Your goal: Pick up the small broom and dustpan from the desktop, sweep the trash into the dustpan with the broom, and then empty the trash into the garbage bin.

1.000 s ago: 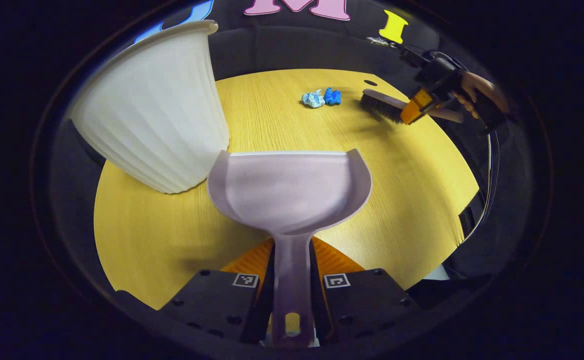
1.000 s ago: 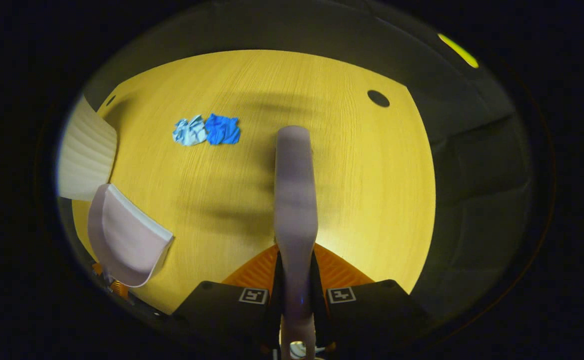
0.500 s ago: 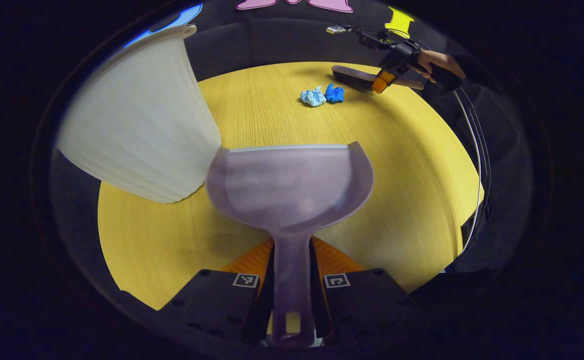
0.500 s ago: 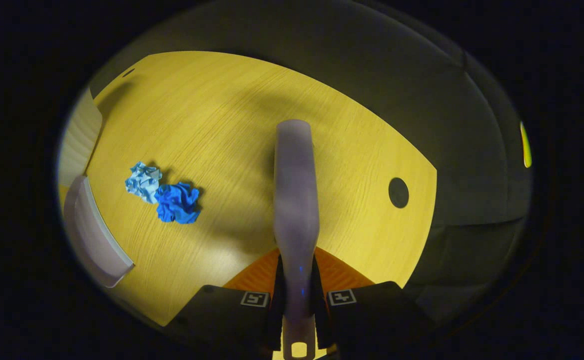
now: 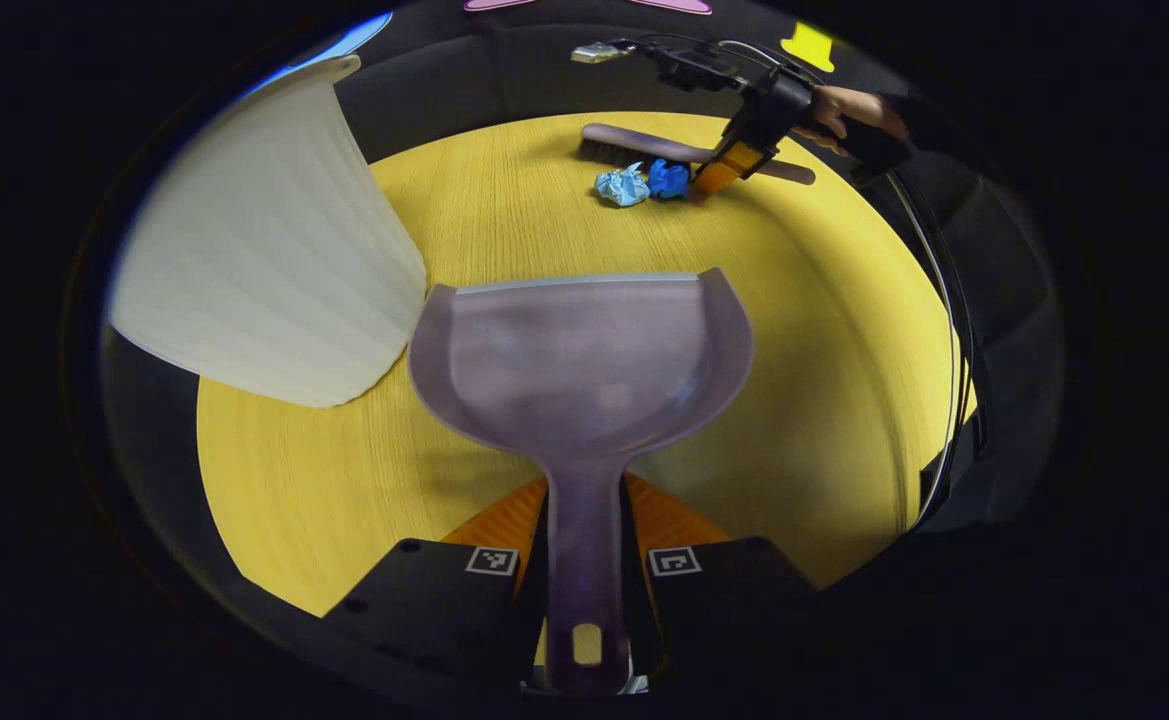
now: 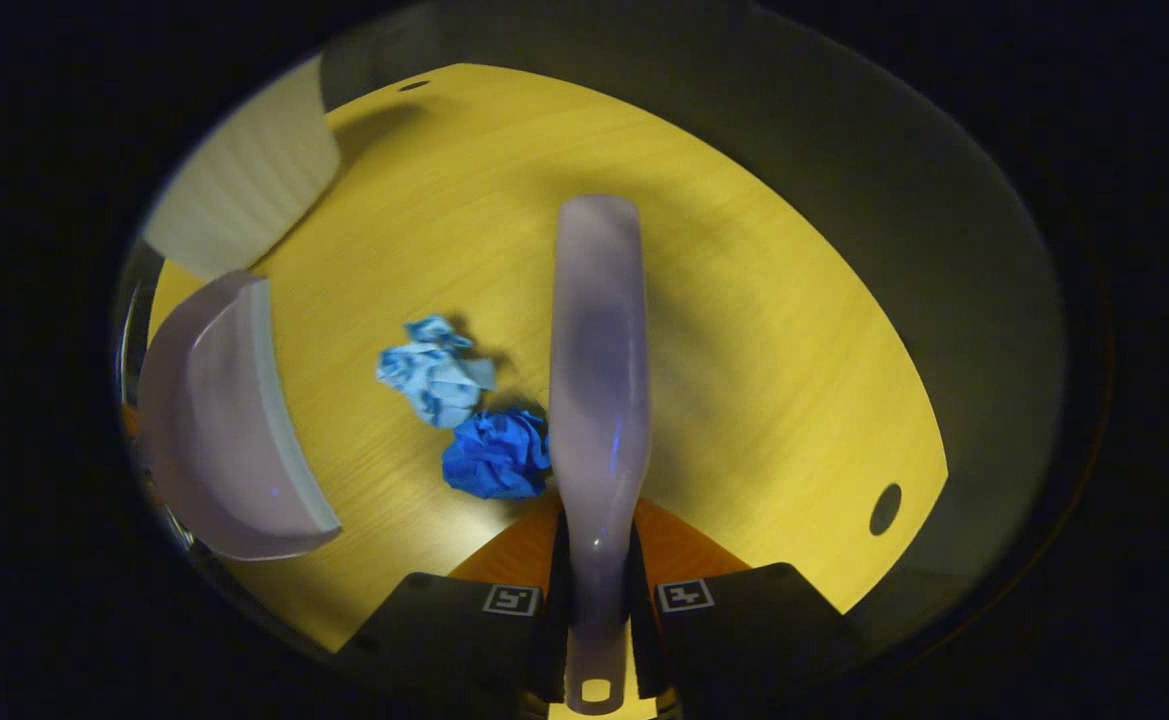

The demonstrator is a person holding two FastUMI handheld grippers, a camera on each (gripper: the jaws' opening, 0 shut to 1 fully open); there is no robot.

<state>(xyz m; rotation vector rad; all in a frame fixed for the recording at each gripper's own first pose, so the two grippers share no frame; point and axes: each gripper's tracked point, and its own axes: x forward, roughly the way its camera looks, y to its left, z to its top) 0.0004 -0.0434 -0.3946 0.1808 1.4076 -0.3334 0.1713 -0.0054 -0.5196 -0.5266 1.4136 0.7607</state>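
My left gripper [image 5: 584, 560] is shut on the handle of the pale lilac dustpan [image 5: 579, 355], whose open lip faces the far side of the yellow desktop [image 5: 824, 330]. My right gripper [image 6: 599, 590] is shut on the handle of the lilac broom [image 6: 599, 350]. In the left gripper view the broom [image 5: 644, 148] lies low just behind two trash wads, a light blue one [image 5: 621, 186] and a dark blue one [image 5: 668, 178], with the right gripper [image 5: 729, 165] beside them. In the right gripper view the light blue wad [image 6: 434, 375] and dark blue wad [image 6: 496, 455] lie just left of the broom, the dustpan [image 6: 219, 420] farther left.
The white ribbed garbage bin [image 5: 254, 235] stands at the left of the dustpan, close to its rim, and appears as the bin [image 6: 244, 190] in the right gripper view. A hand [image 5: 844, 105] holds the right gripper. A cable hole [image 6: 884, 508] is in the desktop.
The right gripper has swung the broom over to the far side of the two wads and brought it close behind them. The dustpan stays about where it was.
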